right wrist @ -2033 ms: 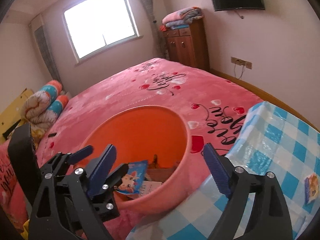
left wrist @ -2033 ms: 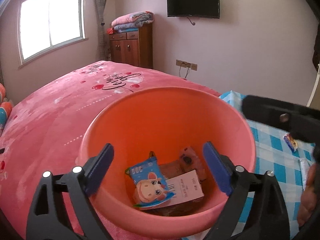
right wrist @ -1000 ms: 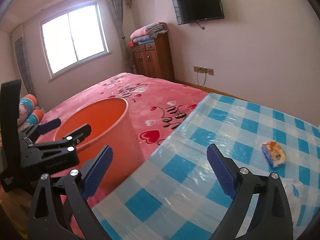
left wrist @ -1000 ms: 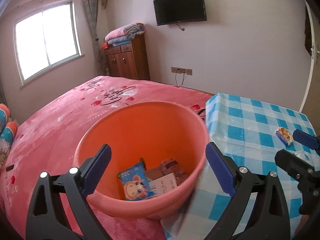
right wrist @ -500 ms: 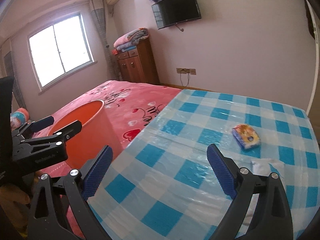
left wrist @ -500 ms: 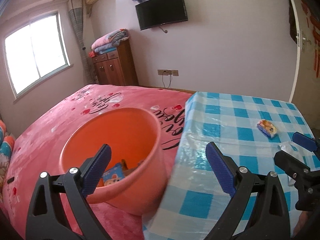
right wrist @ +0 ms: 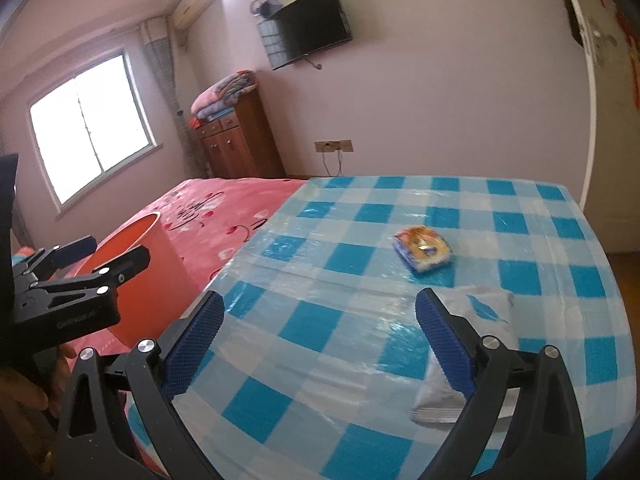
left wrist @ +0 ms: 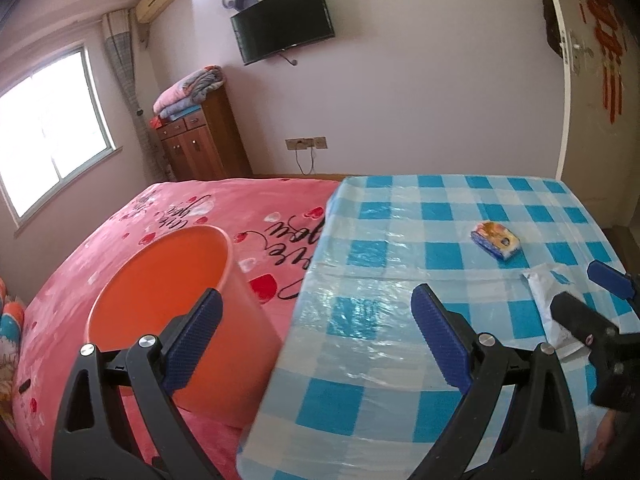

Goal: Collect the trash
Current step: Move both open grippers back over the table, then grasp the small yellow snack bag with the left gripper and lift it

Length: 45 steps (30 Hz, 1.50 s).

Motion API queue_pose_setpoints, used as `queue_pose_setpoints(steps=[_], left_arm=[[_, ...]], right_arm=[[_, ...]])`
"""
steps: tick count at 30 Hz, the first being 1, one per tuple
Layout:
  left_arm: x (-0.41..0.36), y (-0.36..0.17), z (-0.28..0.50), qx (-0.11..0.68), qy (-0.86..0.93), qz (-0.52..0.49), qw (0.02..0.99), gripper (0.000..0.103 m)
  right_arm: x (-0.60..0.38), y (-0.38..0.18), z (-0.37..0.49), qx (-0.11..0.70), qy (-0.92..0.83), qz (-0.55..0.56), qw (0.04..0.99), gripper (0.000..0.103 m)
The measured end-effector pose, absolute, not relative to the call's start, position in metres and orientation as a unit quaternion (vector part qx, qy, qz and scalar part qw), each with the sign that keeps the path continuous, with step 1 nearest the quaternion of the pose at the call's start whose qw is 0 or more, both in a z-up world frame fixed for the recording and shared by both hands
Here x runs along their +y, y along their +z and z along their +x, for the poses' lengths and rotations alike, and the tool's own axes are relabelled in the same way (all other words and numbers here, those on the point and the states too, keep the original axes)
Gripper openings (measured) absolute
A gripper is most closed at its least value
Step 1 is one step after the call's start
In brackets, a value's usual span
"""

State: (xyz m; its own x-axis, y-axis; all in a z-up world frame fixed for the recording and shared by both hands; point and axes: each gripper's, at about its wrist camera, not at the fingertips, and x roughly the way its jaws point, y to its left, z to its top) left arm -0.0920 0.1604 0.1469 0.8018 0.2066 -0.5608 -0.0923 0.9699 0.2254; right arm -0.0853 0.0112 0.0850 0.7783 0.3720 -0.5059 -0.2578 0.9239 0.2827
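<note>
Left wrist view: we are holding the left gripper (left wrist: pixel 316 336) spread wide and empty; orange bin (left wrist: pixel 172 308) behind its left jaw, snack packet (left wrist: pixel 495 240) beyond the right jaw.

Right wrist view: right gripper (right wrist: pixel 318 338) gaping, empty; white wrapper (right wrist: pixel 476 312) under its right jaw. Both pieces are waiting uncollected on the checked tablecloth (right wrist: pixel 320 280).

text: "love" partly legible, cursive | on: pink bedspread (left wrist: pixel 224 220) | other lettering: unreadable

A home bedroom: a bed (left wrist: pixel 160 224) under a pink blanket, a wooden dresser (left wrist: pixel 200 140) stacked with folded quilts, a wall-mounted television (left wrist: pixel 284 20).
</note>
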Motion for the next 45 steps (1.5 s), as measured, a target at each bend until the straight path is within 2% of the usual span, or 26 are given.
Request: queue_pose_setpoints(steps=[13,22,30,45], left_arm=[[0.111,0.128,-0.068,0.336,0.03,0.106,0.936,0.096],[0.075,0.104,-0.015,0.392,-0.043,0.028,0.918,0.096],[0.039,0.058,0.057,0.469,-0.07,-0.068,0.878,0.095],[-0.014,0.024,0.137,0.511,-0.034,-0.069,0.856,0.095]], right_arm=[[-0.073,0.037,-0.06,0.341,0.116,0.206,0.91,0.096],[-0.099,0.004,-0.039,0.395,0.105,0.199,0.89,0.096],[-0.099,-0.005,-0.037,0.395,0.117,0.177,0.894,0.096],[-0.108,-0.008,-0.035,0.383,0.181,0.211,0.881,0.096]])
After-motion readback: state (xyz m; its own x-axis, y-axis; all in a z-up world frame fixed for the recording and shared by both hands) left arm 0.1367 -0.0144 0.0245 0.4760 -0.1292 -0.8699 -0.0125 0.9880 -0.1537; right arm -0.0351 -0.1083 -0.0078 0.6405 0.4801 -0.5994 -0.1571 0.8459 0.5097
